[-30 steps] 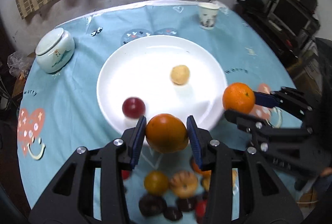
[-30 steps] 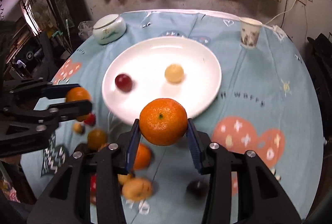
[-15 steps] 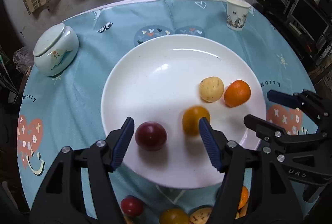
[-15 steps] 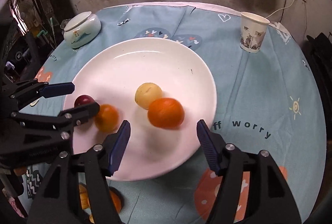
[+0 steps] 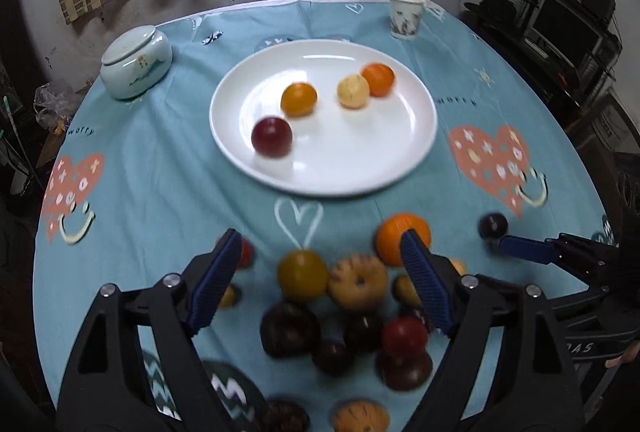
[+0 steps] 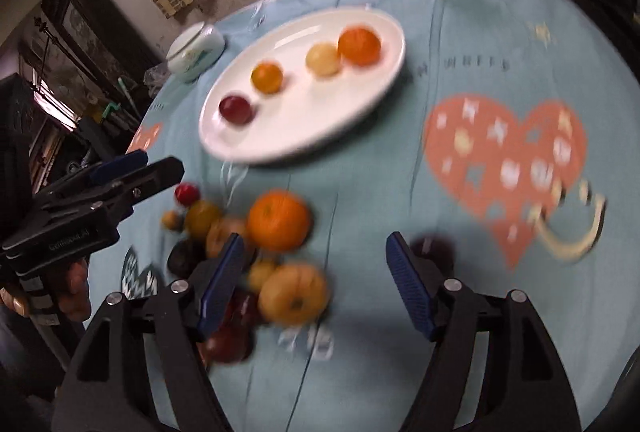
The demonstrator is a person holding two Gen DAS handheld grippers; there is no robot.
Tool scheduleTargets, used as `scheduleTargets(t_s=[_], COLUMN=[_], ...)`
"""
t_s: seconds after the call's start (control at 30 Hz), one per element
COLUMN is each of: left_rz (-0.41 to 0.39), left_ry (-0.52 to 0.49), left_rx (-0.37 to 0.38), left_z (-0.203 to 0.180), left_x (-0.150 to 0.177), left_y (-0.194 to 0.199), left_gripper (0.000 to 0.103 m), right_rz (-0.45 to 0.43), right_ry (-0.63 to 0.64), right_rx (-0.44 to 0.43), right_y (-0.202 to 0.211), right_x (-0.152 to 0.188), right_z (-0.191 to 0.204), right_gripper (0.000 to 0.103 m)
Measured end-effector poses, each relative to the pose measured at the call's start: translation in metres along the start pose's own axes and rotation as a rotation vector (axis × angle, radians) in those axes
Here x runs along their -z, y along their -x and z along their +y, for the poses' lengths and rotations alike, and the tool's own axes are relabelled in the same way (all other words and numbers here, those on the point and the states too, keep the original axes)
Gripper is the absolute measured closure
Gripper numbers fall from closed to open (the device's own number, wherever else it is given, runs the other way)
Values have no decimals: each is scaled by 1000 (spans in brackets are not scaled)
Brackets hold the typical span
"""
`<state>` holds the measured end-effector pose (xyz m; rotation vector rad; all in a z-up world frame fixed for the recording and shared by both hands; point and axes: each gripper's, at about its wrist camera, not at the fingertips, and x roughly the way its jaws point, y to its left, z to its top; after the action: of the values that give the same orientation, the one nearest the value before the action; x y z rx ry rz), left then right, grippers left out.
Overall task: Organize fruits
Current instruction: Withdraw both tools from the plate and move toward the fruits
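A white plate (image 5: 400,172) holds a red fruit (image 5: 272,137), a yellow-orange fruit (image 5: 299,99), a pale yellow one (image 5: 353,91) and an orange (image 5: 377,79). My left gripper (image 5: 320,238) hangs over a loose pile of fruit (image 5: 357,282) on the near side of the table, its jaws opening with nothing gripped. In the right wrist view the same plate (image 6: 320,136) lies further off. My right gripper (image 6: 315,241) is also opening and empty, above a big orange (image 6: 279,220) and a striped yellow fruit (image 6: 294,294). A dark plum (image 6: 434,250) sits by its right finger.
A lidded ceramic jar (image 5: 135,62) stands back left and a paper cup (image 5: 405,17) back right on the round blue tablecloth. Shelves with electronics (image 5: 568,32) stand beyond the table's right edge. A hand (image 6: 72,288) holds the left gripper (image 6: 140,168).
Both grippers let go of their orange fruits, which now lie on the plate. Both pulled back from the plate to above the pile, jaws spread wider.
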<state>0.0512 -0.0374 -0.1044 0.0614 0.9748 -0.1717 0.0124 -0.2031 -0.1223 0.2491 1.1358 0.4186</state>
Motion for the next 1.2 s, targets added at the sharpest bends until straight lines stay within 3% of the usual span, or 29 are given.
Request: scheduleTargets(t_s=[0.2, 0.33, 0.5, 0.77, 0.83, 0.93, 1.07, 1.13, 1.2], left_rz=[0, 12, 11, -43, -59, -100, -168, -205, -228], left_ry=[-52, 22, 55, 71, 78, 78, 73, 70, 64], left_rx=[-36, -31, -34, -59, -63, -65, -66, -67, -72], left_z=[-7, 14, 24, 35, 39, 43, 47, 49, 50], left_x=[33, 56, 72, 72, 70, 64, 54, 48, 44], left_y=[24, 37, 50, 71, 77, 89, 109, 118, 124], left_gripper=[19, 17, 17, 16, 16, 16, 15, 14, 13], right_rz=[-10, -10, 68, -73, -145, -336, -740, -911, -1017], right_ry=[1, -53, -97, -149, -109, 5, 119, 158, 170], right_rx=[-20, -81, -104, -87, -35, 62, 136, 126, 83], right_y=[17, 27, 20, 57, 81, 138, 255, 297, 324], right_x=[29, 42, 60, 49, 36, 15, 5, 13, 25], right_z=[19, 18, 18, 14, 19, 35, 75, 90, 96], right_gripper=[26, 12, 8, 8, 8, 8, 6, 1, 1])
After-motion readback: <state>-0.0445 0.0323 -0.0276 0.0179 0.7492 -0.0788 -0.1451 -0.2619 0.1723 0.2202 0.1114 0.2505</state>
